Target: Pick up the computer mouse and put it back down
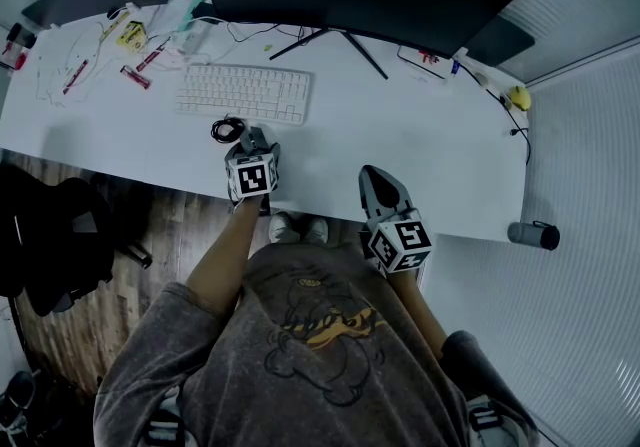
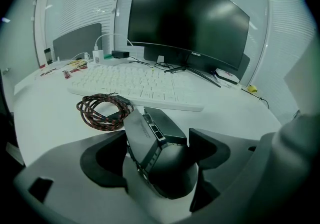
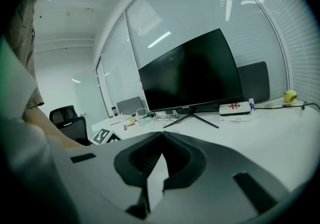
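A coiled cable (image 2: 102, 112) lies on the white desk (image 1: 430, 125), just ahead of the left gripper (image 1: 248, 138). That gripper's jaws are pressed against both sides of the dark computer mouse (image 2: 161, 160), close in front of the white keyboard (image 1: 243, 93). I cannot tell whether the mouse is off the surface. To the right, the right gripper (image 1: 376, 181) sits over the desk's near edge, its jaws together on nothing.

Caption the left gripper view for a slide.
Left hand-held gripper clasps the computer mouse beside a coiled cable, keyboard and monitor behind.
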Demonstrator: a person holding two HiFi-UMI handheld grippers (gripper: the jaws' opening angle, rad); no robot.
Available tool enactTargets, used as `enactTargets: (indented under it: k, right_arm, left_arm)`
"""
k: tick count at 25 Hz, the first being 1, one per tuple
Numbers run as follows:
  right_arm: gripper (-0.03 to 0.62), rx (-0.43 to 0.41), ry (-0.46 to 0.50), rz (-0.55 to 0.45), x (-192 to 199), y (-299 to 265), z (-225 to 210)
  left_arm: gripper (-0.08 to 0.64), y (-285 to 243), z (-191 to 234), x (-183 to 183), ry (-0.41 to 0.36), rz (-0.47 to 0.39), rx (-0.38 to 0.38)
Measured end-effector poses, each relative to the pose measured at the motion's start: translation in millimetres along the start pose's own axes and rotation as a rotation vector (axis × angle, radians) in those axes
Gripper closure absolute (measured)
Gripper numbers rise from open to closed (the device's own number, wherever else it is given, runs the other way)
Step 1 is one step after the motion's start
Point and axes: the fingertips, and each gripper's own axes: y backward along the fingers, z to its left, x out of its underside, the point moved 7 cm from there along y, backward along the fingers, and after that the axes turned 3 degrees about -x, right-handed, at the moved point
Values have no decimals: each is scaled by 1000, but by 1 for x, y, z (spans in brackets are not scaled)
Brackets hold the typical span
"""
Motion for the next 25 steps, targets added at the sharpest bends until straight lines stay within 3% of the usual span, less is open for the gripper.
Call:
enactTargets:
  k: [13, 25]
  right_arm:
    - [586, 17, -8, 7, 6, 4, -4]
    - [586, 1, 1, 9, 6, 0, 5]
  left_arm:
    - [190, 7, 4, 4, -22, 26, 13]
    - [190, 33, 6, -16, -74, -105, 48]
